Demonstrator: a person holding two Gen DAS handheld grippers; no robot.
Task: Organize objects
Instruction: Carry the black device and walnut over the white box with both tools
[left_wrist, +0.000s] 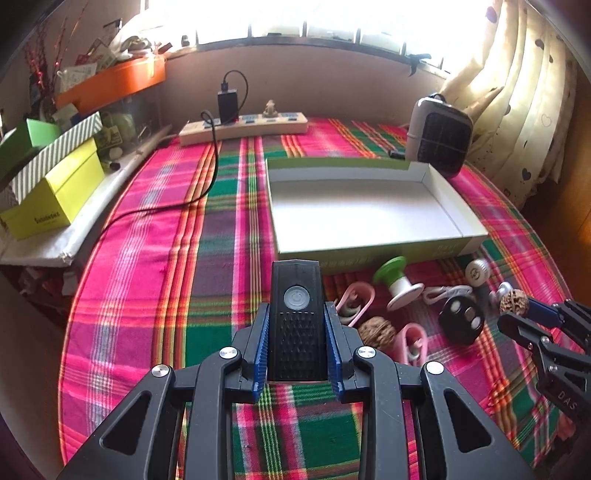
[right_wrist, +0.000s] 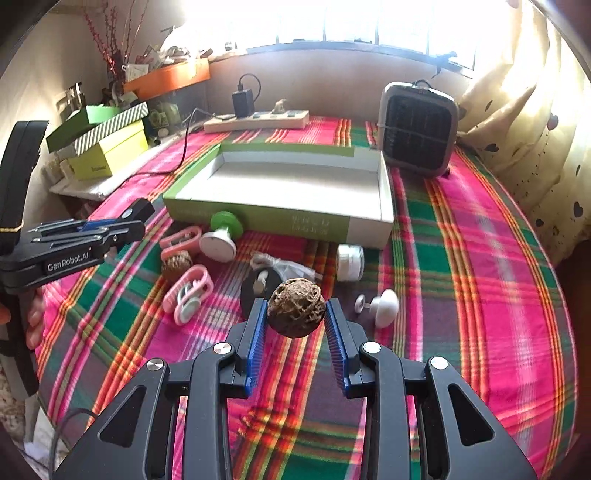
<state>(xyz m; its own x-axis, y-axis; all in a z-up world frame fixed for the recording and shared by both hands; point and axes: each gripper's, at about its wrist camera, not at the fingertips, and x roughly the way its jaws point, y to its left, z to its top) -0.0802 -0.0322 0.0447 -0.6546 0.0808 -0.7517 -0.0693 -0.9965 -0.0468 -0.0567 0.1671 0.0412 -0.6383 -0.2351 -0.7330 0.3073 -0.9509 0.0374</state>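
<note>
Plastic, black and slab-shaped, the small remote-like device with a round grey power button (left_wrist: 297, 321) sat clamped between the blue ribbed pads of the left gripper (left_wrist: 297, 325), held by its long flat sides and raised above the pink-and-green plaid tablecloth (left_wrist: 155, 258). It looked light and rigid; the smooth sides could slip, so a hold low on the textured half seemed safest.

The right gripper (right_wrist: 296, 314) pinched a brown, wrinkled walnut (right_wrist: 295, 307) across its widest part. Hard and rough, it should not slide, though its round form could roll out of a loose pinch.

Ahead stood the shallow, empty green-sided cardboard box with a white inside (left_wrist: 369, 210), probably the place for both. A second walnut (right_wrist: 176, 264), pink clips and a green-capped spool (right_wrist: 221, 236) lay near its front wall.
</note>
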